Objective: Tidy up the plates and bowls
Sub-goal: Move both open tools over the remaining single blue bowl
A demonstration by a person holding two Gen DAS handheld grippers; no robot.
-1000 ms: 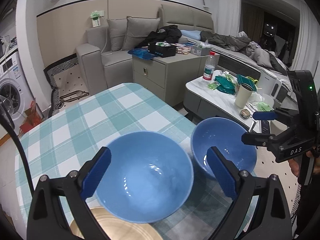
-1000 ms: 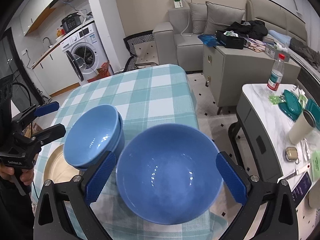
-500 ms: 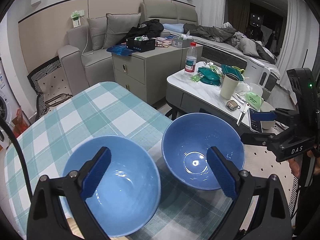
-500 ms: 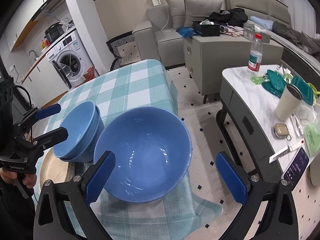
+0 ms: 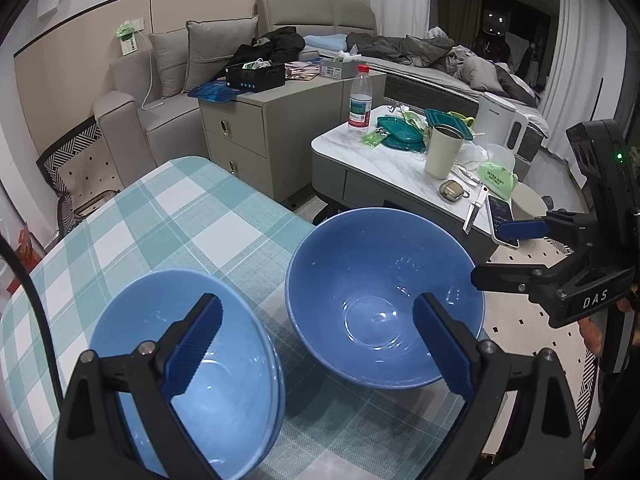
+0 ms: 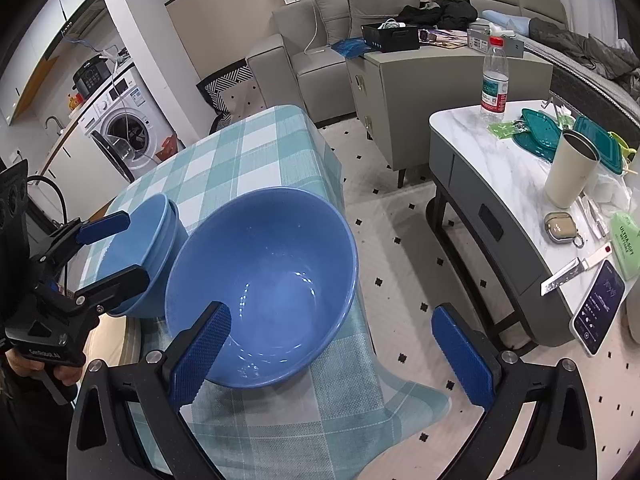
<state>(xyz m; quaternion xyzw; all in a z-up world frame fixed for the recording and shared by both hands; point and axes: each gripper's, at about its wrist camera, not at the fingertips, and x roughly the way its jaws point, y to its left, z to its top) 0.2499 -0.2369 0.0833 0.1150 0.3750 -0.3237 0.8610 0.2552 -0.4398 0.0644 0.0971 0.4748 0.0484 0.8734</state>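
A large dark-blue bowl point(image 5: 384, 300) point(image 6: 264, 292) sits upright near the table's corner. To its left stands a stack of lighter blue bowls point(image 5: 192, 364) point(image 6: 148, 248). A beige plate point(image 6: 116, 340) lies partly hidden beneath the stack. My left gripper point(image 5: 316, 356) is open and empty, above and between the stack and the large bowl. My right gripper point(image 6: 332, 356) is open and empty, its left finger over the large bowl's near rim and its right finger past the table edge. Each gripper shows in the other's view, the right point(image 5: 516, 248) and the left point(image 6: 108, 248).
The table has a teal checked cloth point(image 5: 168, 220) whose corner hangs over the edge point(image 6: 344, 392). A marble side table point(image 6: 500, 168) to the right holds a bottle, cup, teal lids and a phone. A grey cabinet point(image 5: 256, 136) and sofa stand behind.
Both grippers have drawn back and swung right. In the left wrist view the large bowl has shifted toward the middle and the stack to the lower left. Both grippers stay open.
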